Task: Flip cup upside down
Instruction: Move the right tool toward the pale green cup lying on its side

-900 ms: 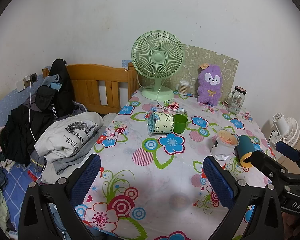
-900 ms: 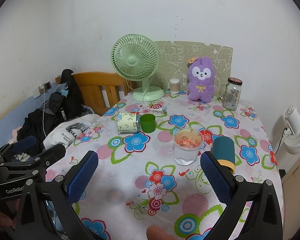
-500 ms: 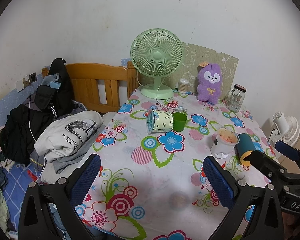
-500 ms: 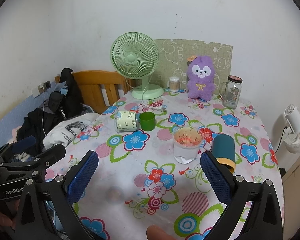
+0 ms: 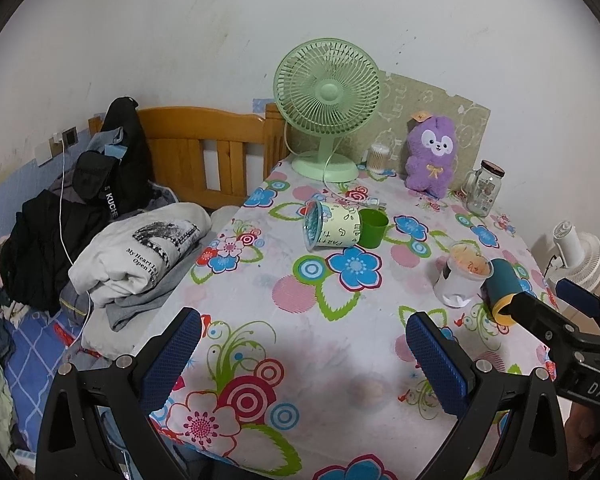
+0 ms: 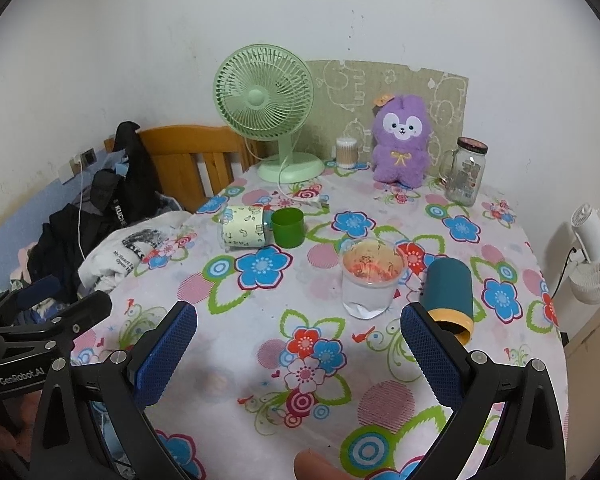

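Drifting slightly nearer the table: left gripper (image 5: 302, 356), jaws wide, empty, over near edge; clear cup (image 5: 462, 280) upright toward right edge. Right view: right gripper (image 6: 298, 354) likewise spread, empty; cup (image 6: 370, 280) untouched, flip pending.

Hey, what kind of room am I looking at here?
Most likely a bedroom or small living space at home. A wooden bed headboard stands beside a heap of folded clothes, and the table with a flowered cloth holds a green desk fan and a purple plush toy.
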Tool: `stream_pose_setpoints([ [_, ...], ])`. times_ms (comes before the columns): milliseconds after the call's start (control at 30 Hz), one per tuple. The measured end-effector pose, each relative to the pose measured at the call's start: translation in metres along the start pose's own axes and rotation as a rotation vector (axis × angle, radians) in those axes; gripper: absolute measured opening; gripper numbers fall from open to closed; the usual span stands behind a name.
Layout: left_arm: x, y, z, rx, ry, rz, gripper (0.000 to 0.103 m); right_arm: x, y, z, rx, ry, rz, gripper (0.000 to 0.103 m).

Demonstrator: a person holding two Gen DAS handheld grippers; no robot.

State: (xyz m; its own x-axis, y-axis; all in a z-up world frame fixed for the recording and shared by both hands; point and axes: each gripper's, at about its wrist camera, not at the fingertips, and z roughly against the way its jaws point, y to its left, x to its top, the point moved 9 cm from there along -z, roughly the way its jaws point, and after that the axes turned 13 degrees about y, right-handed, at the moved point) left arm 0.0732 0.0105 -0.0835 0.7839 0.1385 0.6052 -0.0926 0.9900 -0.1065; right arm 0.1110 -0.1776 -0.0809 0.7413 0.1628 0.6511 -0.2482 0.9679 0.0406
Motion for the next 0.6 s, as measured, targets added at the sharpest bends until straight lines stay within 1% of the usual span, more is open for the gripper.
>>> stream_pose_setpoints([
  [100, 0.000, 0.002, -0.005, -0.001, 0.012, 0.003, 0.103, 0.003, 0.001, -0.009, -0.013, 0.009, 0.043, 0.103],
  [167, 0.000, 0.003, -0.009, -0.003, 0.023, 0.008, 0.103, 0.008, -0.001, -0.020, -0.036, 0.036, 0.078, 0.103],
  [267, 0.000, 0.004, -0.018, 0.003, 0.044, 0.020, 0.103, 0.019, 0.003, -0.030, 0.001, 0.059, 0.149, 0.103],
  [333, 0.001, 0.004, -0.025, 0.000, 0.061, 0.031, 0.103, 0.028, 0.007, -0.040, -0.006, 0.079, 0.218, 0.103],
  [433, 0.004, 0.004, -0.033, -0.003, 0.074, 0.034, 0.103, 0.036, 0.013, -0.051, -0.007, 0.108, 0.269, 0.103],
  [533, 0.009, 0.006, -0.044, 0.011, 0.086, 0.032, 0.103, 0.041, 0.026, -0.065, 0.034, 0.147, 0.326, 0.103],
  [600, 0.012, 0.009, -0.051, 0.016, 0.096, 0.039, 0.103, 0.044, 0.032, -0.073, 0.044, 0.163, 0.353, 0.103],
])
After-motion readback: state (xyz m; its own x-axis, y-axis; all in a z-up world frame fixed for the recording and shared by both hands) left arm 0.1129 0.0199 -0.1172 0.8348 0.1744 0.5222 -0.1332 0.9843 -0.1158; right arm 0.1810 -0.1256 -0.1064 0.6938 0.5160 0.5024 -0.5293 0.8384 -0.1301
